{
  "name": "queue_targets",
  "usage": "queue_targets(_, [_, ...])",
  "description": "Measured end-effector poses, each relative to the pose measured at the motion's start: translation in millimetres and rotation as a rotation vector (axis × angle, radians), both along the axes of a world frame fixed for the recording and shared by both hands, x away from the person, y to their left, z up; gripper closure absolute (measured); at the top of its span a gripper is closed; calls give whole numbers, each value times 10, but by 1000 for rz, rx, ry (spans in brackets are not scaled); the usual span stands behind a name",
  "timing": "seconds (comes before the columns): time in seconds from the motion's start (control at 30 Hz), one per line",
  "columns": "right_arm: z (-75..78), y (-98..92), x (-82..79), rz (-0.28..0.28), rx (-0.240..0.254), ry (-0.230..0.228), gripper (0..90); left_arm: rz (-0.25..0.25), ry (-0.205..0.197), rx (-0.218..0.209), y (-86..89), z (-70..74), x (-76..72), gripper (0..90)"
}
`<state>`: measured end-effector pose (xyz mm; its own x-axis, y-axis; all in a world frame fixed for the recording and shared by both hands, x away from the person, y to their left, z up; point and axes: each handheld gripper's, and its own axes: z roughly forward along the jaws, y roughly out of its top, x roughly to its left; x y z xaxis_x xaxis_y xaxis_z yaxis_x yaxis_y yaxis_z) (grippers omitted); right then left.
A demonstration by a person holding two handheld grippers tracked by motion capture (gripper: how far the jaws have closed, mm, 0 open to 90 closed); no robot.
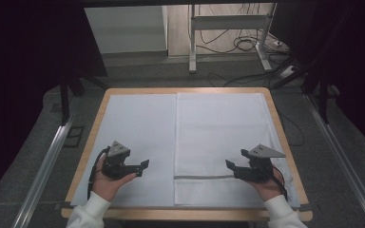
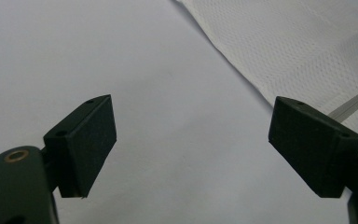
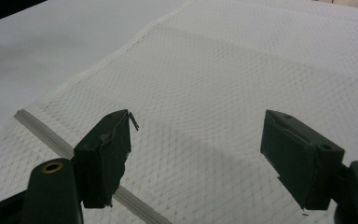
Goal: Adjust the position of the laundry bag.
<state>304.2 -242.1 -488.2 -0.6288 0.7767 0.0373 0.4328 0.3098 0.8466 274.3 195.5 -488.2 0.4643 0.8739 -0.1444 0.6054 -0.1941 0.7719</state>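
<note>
The left hand-held gripper (image 1: 144, 168) hovers with its jaws spread wide and empty above the plain pale sheet (image 1: 138, 137) covering the surface (image 1: 95, 116). The right hand-held gripper (image 1: 229, 166), jaws likewise apart and holding nothing, sits over the white mesh cloth (image 1: 223, 133), near its grey stripe (image 1: 204, 177). The cloth lies flat on the surface's right half.

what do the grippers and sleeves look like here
Both the left gripper and the right gripper are black, with blocky flat-faced jaws and brass-coloured screw rings. Each carries a grey three-cornered plate on top and trails a black cable. The person wears white sleeves.
</note>
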Motion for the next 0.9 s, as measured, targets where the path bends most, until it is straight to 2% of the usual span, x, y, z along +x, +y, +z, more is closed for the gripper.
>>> queue_targets(0.1, [-20,8,-3,11,-12,3,238,5,16,-23,-3,34,12,160])
queue_targets(0.4, [-23,-28,-8,-8,-19,2,245,-6,16,-21,-56,87,-55,160])
queue_targets(0.67, [-55,0,21,9,-35,7,249,-28,55,-55,-85,65,42,178])
queue_targets(0.9, [-35,3,-10,3,-29,-2,250,-48,80,-79,-283,85,72,194])
